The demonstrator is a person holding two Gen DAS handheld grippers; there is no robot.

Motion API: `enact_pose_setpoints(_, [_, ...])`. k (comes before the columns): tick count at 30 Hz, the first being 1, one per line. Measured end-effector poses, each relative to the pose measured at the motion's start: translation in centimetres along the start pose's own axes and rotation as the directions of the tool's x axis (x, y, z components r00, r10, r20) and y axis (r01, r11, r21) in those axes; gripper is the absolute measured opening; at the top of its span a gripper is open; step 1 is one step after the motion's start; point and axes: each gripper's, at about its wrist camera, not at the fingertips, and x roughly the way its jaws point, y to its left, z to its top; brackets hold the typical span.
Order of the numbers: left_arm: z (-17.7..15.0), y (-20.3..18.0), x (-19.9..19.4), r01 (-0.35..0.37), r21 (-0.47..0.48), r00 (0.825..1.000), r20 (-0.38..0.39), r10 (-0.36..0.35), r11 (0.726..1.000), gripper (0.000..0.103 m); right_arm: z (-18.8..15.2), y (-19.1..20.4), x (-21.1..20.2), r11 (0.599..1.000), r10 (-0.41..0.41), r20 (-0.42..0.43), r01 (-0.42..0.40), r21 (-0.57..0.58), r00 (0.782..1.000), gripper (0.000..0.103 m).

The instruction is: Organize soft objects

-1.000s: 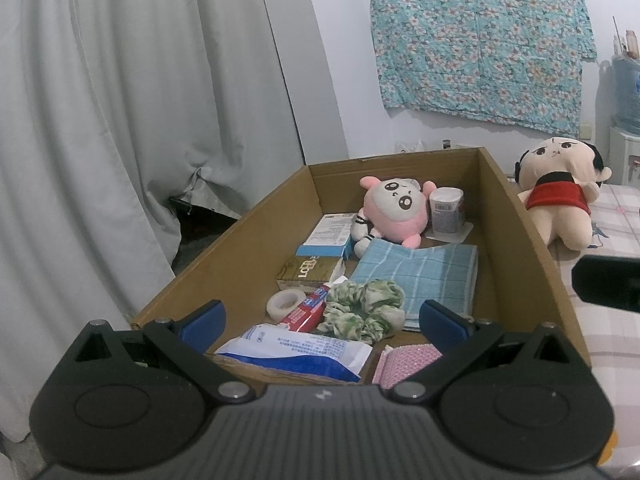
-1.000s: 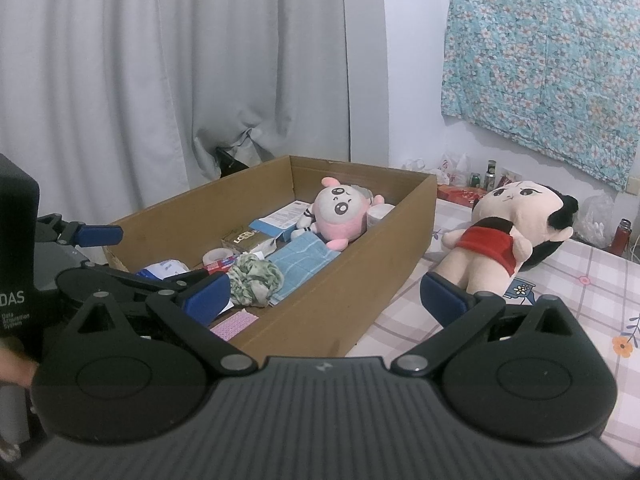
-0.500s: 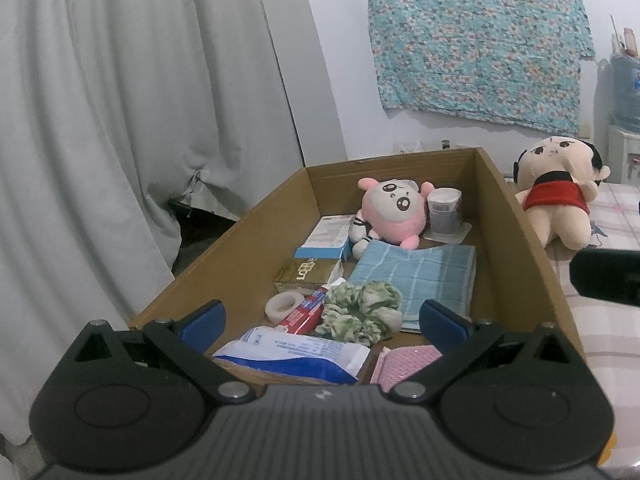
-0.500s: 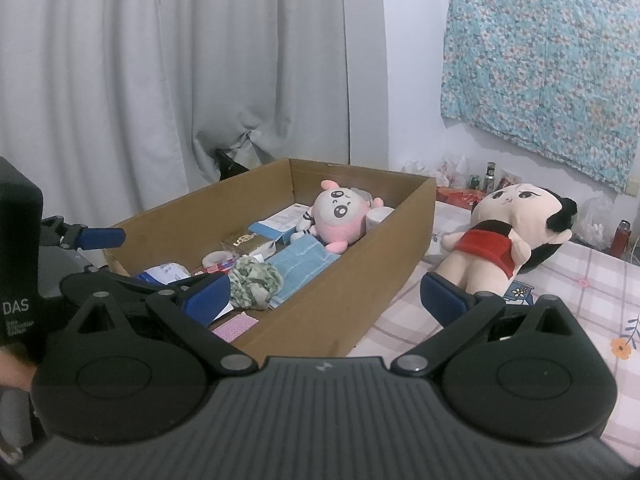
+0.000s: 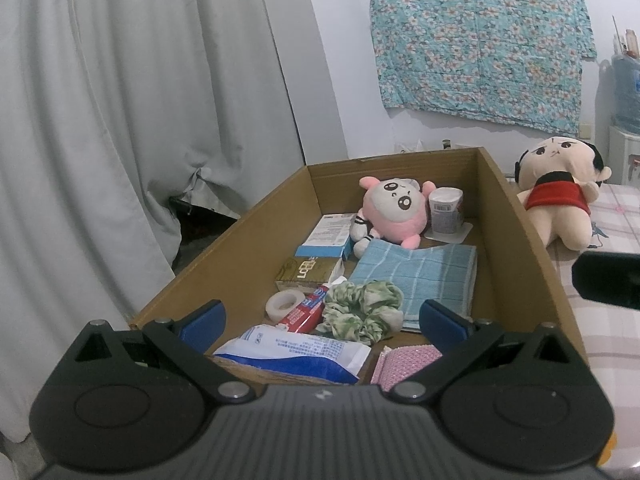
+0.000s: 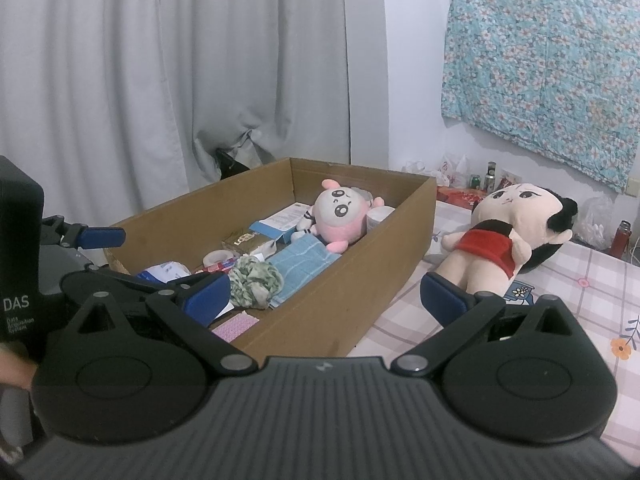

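A cardboard box (image 5: 516, 224) (image 6: 352, 280) holds a pink plush (image 5: 394, 212) (image 6: 340, 216), a folded blue towel (image 5: 424, 276) (image 6: 300, 258), a green scrunchie (image 5: 362, 312) (image 6: 256, 278) and a pink sponge cloth (image 5: 404, 364) (image 6: 236, 326). A large doll in a red top (image 5: 558, 200) (image 6: 504, 236) lies on the checked cloth right of the box. My left gripper (image 5: 320, 320) is open and empty above the box's near end. My right gripper (image 6: 324, 300) is open and empty over the box's right wall.
The box also holds a white cup (image 5: 446, 210), small cartons (image 5: 330, 232), a tape roll (image 5: 282, 304), a toothpaste tube (image 5: 306, 310) and a blue-white packet (image 5: 296, 350). Grey curtains (image 5: 140, 120) hang on the left. Bottles and bags (image 6: 484, 178) stand by the back wall.
Both grippers have barely shifted; the view has drifted very slightly. Nothing was taken or let go.
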Motion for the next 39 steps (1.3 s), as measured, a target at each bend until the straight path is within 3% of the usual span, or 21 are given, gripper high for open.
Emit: enact_pose_setpoints(39, [-0.1, 0.5, 0.7, 0.022, -0.063, 0.998, -0.057, -0.026, 0.998, 0.103, 0.0, -2.0, -0.2, 0.996, -0.027, -0.003, 0.027, 0.080, 1.000, 0.102])
